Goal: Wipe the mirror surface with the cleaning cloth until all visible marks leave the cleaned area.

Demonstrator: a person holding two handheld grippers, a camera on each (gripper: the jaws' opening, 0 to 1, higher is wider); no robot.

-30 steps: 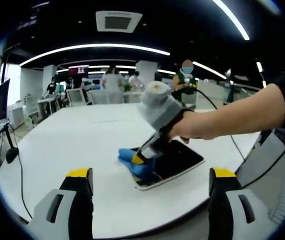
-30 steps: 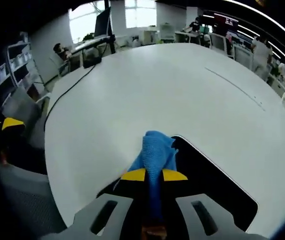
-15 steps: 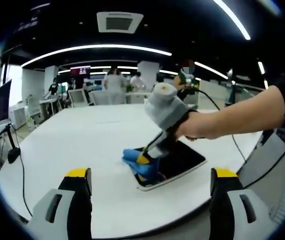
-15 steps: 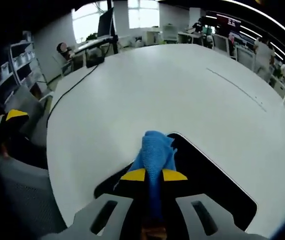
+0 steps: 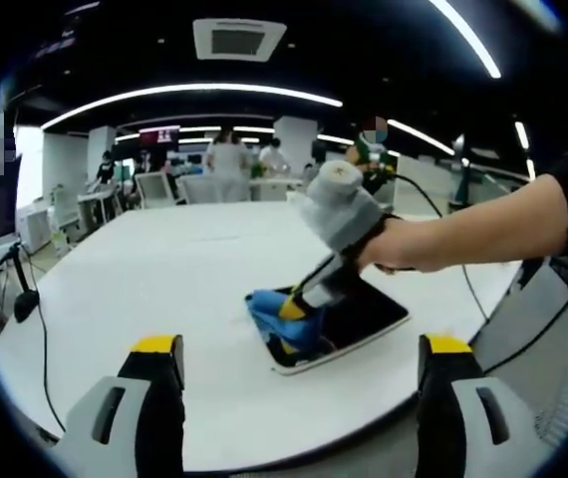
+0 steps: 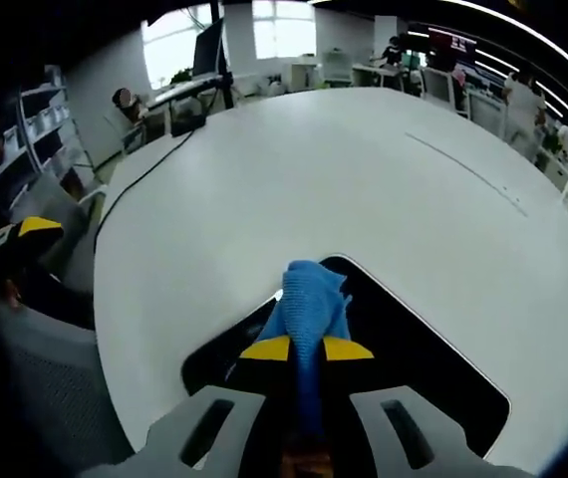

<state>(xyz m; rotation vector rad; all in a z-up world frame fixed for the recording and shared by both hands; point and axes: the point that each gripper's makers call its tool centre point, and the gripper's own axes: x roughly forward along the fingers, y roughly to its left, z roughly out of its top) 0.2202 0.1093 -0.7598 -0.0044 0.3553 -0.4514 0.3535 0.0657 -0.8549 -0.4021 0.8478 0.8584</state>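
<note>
Mirror (image 6: pixel 433 368), dark and rounded, lies flat near the table (image 6: pixel 344 179) edge closest to you, the blue cleaning cloth (image 6: pixel 309 304) pressed on its far-left corner. Your right gripper (image 6: pixel 306 351) is clamped on the cloth; your left gripper (image 5: pixel 299 354) hangs back with its jaws apart, holding nothing. Push too hard along the glass and the unheld mirror could slide toward the table edge, or the bunched cloth could skip marks.
</note>
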